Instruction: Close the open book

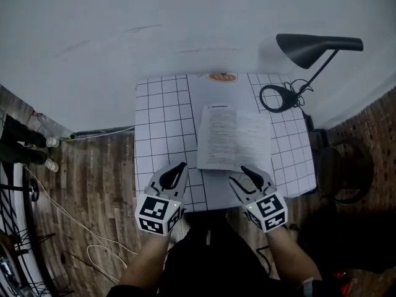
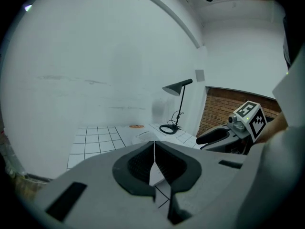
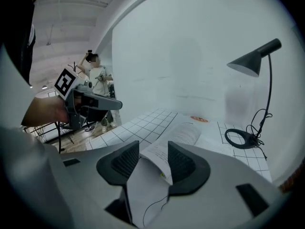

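Note:
The open book [image 1: 235, 138] lies with its white printed pages up on the gridded white table [image 1: 161, 122], right of the middle. In the right gripper view the book [image 3: 183, 135] curves up just beyond the jaws. My right gripper [image 1: 243, 174] hovers at the book's near edge, open, and the page corner shows through the gap of the right gripper [image 3: 153, 163] without the pads pressing on it. My left gripper [image 1: 179, 167] is over the table's near edge, left of the book and apart from it. The left gripper [image 2: 154, 149] has its pads together, holding nothing.
A black desk lamp [image 1: 315, 48] stands at the table's far right with a coiled cable [image 1: 279, 98] at its foot. An orange oval object [image 1: 223, 77] lies at the far edge. A dark chair [image 1: 346, 172] stands to the right. A white wall is behind.

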Available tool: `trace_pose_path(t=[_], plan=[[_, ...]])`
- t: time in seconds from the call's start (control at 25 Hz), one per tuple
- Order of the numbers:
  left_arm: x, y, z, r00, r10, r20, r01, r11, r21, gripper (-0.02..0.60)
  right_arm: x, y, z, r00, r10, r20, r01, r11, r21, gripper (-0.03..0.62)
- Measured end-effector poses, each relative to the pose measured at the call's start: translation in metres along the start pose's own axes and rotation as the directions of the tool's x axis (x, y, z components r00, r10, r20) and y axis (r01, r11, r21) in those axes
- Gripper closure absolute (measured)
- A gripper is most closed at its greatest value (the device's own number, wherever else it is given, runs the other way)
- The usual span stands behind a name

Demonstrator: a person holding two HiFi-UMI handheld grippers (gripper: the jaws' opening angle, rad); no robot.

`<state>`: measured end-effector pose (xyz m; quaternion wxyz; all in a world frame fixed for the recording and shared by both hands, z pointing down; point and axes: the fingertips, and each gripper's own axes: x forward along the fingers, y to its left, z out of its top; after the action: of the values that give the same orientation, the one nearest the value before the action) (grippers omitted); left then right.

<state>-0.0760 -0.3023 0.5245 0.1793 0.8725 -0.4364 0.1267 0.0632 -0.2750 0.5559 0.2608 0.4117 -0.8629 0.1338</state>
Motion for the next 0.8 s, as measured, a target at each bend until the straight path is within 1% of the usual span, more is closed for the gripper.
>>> trace_pose_path(t=[0.16, 0.28, 0.36, 0.44, 0.52, 0.8], plan=[[0.017, 0.000, -0.024, 0.999, -0.015, -0.043, 0.014, 1.000, -0.015, 0.572, 0.027, -0.003, -0.026, 0.998, 0.012, -0.054, -0.014, 0.999, -0.040, 0.387], [0.028, -0.001, -0.035, 0.998, -0.026, -0.066, 0.025, 1.000, -0.019, 0.572, 0.049, -0.005, -0.044, 0.996, 0.009, -0.094, -0.017, 0.997, -0.082, 0.370], [0.033, 0.000, -0.043, 0.996, -0.031, -0.079, 0.029, 0.999, -0.019, 0.572, 0.062, -0.008, -0.052, 0.994, -0.018, -0.111, 0.002, 0.990, -0.145, 0.362], [0.035, 0.004, -0.051, 0.996, -0.027, -0.090, 0.025, 0.999, -0.020, 0.572, 0.073, -0.011, -0.057, 0.991, -0.064, -0.120, 0.035, 0.973, -0.230, 0.361], [0.036, 0.011, -0.055, 0.996, -0.018, -0.090, 0.016, 1.000, -0.024, 0.572, 0.082, -0.012, -0.059, 0.988, -0.098, -0.122, 0.059, 0.955, -0.291, 0.361], [0.043, 0.027, -0.068, 0.995, -0.009, -0.100, 0.004, 0.999, -0.050, 0.572, 0.099, -0.004, -0.066, 0.984, -0.098, -0.152, 0.039, 0.935, -0.353, 0.355]])
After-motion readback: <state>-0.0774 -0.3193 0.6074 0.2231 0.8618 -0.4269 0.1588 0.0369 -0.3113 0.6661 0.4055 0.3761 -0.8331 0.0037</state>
